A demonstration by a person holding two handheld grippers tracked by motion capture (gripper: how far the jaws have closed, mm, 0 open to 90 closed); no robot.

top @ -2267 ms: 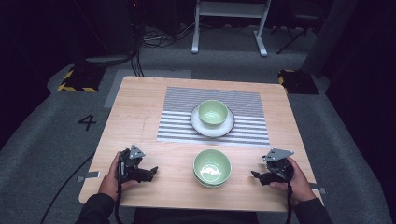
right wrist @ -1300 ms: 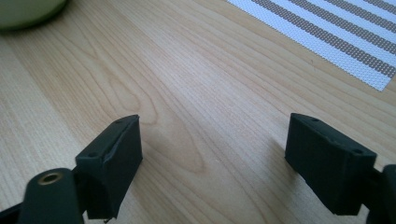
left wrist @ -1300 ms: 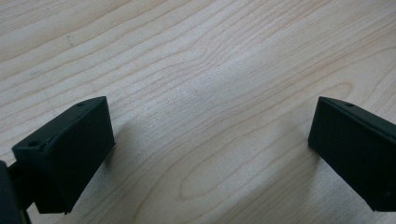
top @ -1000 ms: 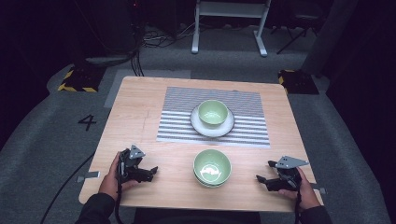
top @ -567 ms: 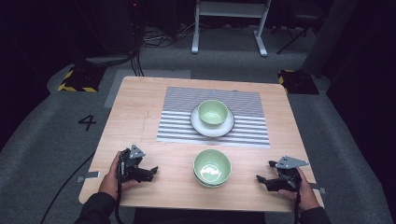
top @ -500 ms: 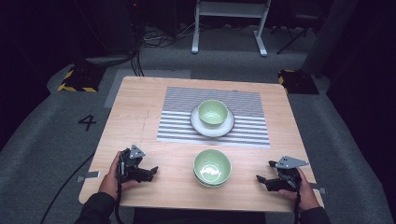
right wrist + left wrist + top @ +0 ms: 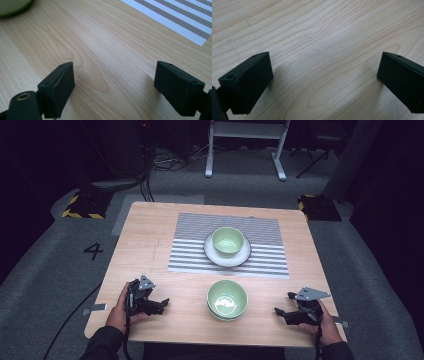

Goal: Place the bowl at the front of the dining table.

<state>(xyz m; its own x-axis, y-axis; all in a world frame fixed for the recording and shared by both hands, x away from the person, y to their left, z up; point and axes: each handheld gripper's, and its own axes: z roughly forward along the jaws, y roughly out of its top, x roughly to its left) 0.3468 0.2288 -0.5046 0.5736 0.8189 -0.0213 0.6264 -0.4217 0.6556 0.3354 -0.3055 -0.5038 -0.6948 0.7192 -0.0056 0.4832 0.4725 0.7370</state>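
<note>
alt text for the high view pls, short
A person's hands rest the left gripper and right gripper, both open, on a wooden table either side of a near green bowl. Farther back, a second green bowl sits on a white plate on a striped placemat.

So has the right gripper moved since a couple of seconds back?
Yes: the right gripper has shifted right, away from the near bowl, toward the table's right edge.

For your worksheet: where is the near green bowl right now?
In the high view, the near green bowl sits on the table between left gripper and right gripper.
</note>
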